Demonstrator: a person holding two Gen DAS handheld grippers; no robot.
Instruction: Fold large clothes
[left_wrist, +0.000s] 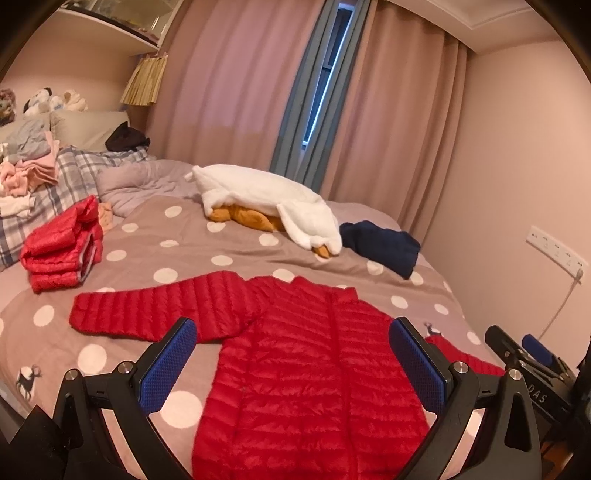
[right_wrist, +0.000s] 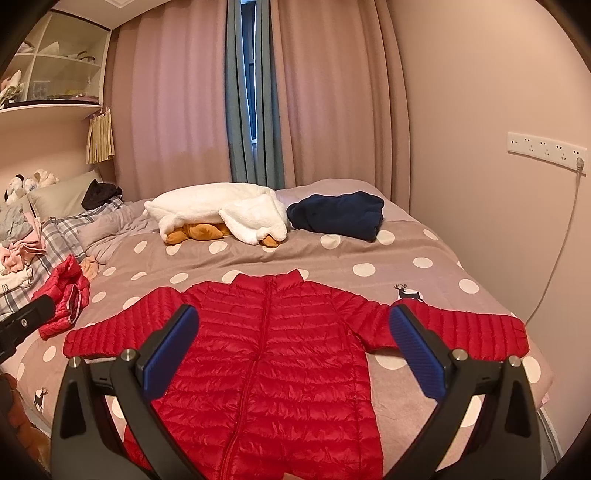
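Note:
A red quilted puffer jacket (left_wrist: 306, 354) (right_wrist: 273, 343) lies flat on the bed, zipped front up, collar toward the curtains, both sleeves spread out sideways. My left gripper (left_wrist: 291, 350) hovers open above the jacket's body, nothing between its blue pads. My right gripper (right_wrist: 293, 339) is also open over the jacket, and its blue-padded tip (left_wrist: 535, 347) shows at the right edge of the left wrist view. The left gripper's black body (right_wrist: 22, 325) pokes in at the left of the right wrist view.
A folded red puffer jacket (left_wrist: 61, 245) (right_wrist: 64, 299) sits at the left. A white fleece (left_wrist: 266, 199) (right_wrist: 221, 212) over a brown item and a folded navy garment (left_wrist: 380, 245) (right_wrist: 338, 214) lie farther back. The polka-dot bedspread (right_wrist: 424, 266) meets a wall with sockets (right_wrist: 546, 149) on the right.

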